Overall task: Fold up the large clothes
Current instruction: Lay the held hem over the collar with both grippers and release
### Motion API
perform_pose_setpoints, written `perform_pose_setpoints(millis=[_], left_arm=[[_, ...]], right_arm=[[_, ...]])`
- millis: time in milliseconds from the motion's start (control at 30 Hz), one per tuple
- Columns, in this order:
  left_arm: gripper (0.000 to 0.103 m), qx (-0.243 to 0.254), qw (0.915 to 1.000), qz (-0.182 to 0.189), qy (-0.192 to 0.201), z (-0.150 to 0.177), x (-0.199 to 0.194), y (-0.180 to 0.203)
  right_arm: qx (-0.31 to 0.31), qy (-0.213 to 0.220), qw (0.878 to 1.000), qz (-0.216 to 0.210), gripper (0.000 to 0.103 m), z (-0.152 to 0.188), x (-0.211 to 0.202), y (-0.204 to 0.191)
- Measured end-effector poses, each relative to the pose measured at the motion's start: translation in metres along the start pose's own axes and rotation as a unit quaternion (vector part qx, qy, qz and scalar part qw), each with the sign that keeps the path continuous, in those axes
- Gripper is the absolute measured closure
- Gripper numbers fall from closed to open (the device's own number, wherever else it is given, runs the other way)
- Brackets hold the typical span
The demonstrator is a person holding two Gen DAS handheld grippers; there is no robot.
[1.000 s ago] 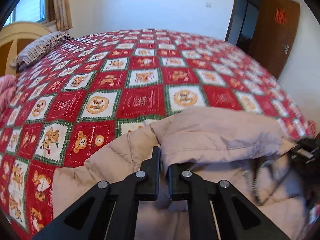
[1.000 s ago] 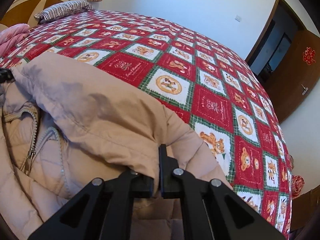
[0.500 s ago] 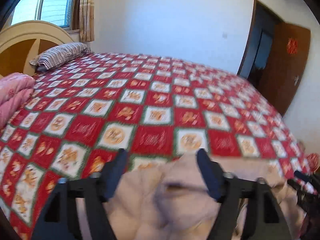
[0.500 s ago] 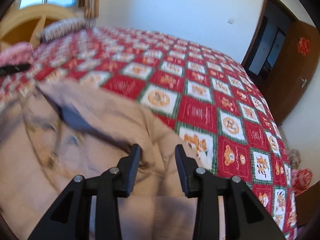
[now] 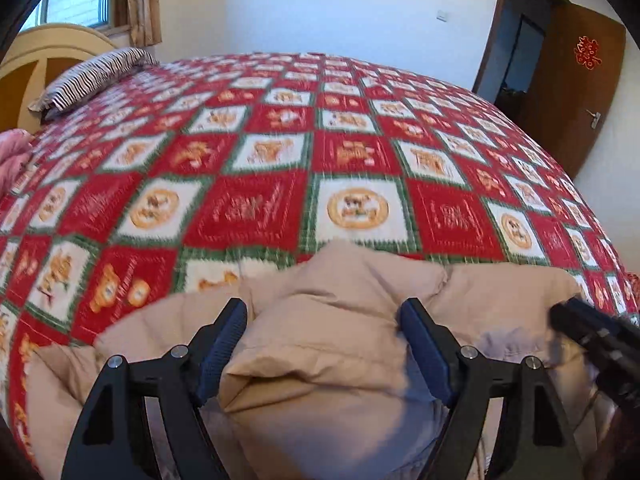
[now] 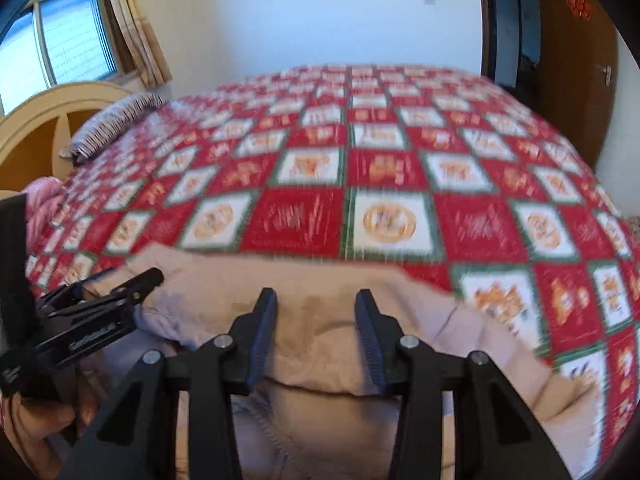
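Note:
A beige puffer jacket point(image 5: 332, 328) lies at the near edge of the bed, its top part folded over itself; it also shows in the right wrist view point(image 6: 320, 292). My left gripper point(image 5: 323, 314) is open, its jaws wide on either side of a raised fold and gripping nothing. My right gripper point(image 6: 316, 304) is open above the jacket's folded edge, holding nothing. The right gripper shows at the right edge of the left wrist view point(image 5: 596, 336); the left gripper shows at the left of the right wrist view point(image 6: 100, 308).
The bed carries a red, white and green patchwork quilt point(image 5: 280, 168). A striped pillow point(image 5: 92, 76) and a wooden headboard point(image 5: 36, 52) are at the far left, pink bedding point(image 5: 12, 152) beside them. A brown door point(image 5: 576, 80) stands open at the far right.
Both grippers were shut on the jacket a second ago. They have let go, opened wide and pulled back a little; the folded jacket part now rests on the bed.

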State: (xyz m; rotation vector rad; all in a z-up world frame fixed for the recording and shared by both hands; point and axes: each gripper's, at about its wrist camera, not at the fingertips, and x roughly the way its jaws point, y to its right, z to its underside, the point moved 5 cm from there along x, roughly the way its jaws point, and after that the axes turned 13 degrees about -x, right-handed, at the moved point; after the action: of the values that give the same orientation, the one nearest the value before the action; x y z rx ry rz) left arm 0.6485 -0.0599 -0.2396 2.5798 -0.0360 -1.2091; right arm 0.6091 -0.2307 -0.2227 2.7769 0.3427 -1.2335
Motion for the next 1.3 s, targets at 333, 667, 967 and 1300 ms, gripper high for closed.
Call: perform_pose_setpoints(millis=[333,667,967,1300], left_arm=[[0.011,0.015,0.9996,-0.020,-0.016,0.013,0.017,0.001],[0.004,0.026,0.9979,-0.047,-0.035,0.017,0.029,0.002],[0.001,0.027,0.9975,-0.054,-0.038,0.015,0.029,0.003],[0.002,0.002,0.9990,0.045,0.004,-0.006,-0.025,0.036]], right_arm=[[-0.005,-0.022,1.000,0.005,0.059,0.024,0.018,0.000],[-0.027,-0.043,0.998,0.029,0.059,0.030,0.030,-0.004],[-0.037,-0.048,0.997,0.045,0.059,0.031,0.033,-0.007],[-0.004,0.059,0.997,0.056,0.059,0.012,-0.034,0.006]])
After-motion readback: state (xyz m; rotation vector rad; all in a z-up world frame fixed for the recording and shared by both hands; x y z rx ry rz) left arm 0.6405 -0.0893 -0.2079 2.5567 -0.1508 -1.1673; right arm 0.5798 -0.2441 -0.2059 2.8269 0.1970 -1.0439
